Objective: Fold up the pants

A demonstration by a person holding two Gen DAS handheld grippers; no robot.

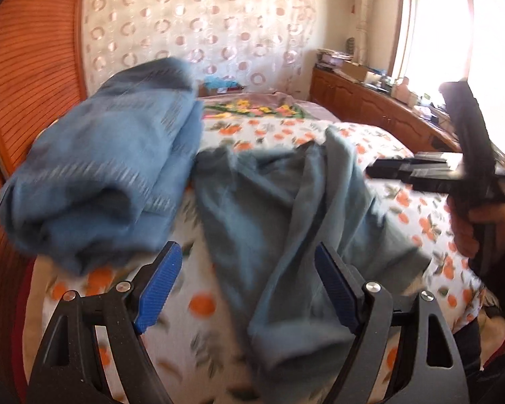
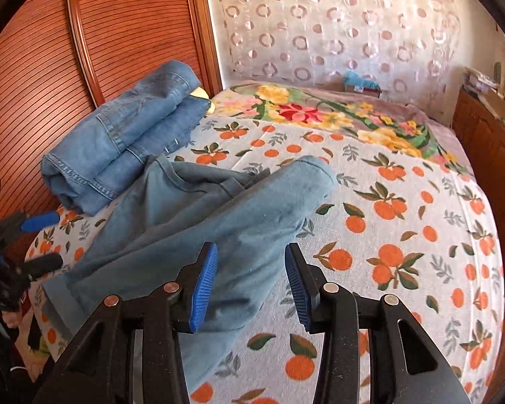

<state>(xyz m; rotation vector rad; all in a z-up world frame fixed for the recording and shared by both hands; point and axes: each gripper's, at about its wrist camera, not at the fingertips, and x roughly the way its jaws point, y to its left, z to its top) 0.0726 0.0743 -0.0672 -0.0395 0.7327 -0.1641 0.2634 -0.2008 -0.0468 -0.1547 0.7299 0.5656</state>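
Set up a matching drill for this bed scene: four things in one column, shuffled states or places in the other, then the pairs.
1. folded jeans
2. grey-blue pants
3. left gripper
4. floral blanket

A. open, holding nothing
B. far end of the bed
C. stacked beside the wooden headboard
D. loose and rumpled on the orange-print sheet

Pairs: 1-C, 2-D, 3-A, 4-B

Grey-blue pants (image 2: 198,222) lie rumpled and unfolded across the middle of the frame, legs running from lower left toward centre right; in the left wrist view the same pants (image 1: 286,208) sprawl creased through the centre toward the bottom
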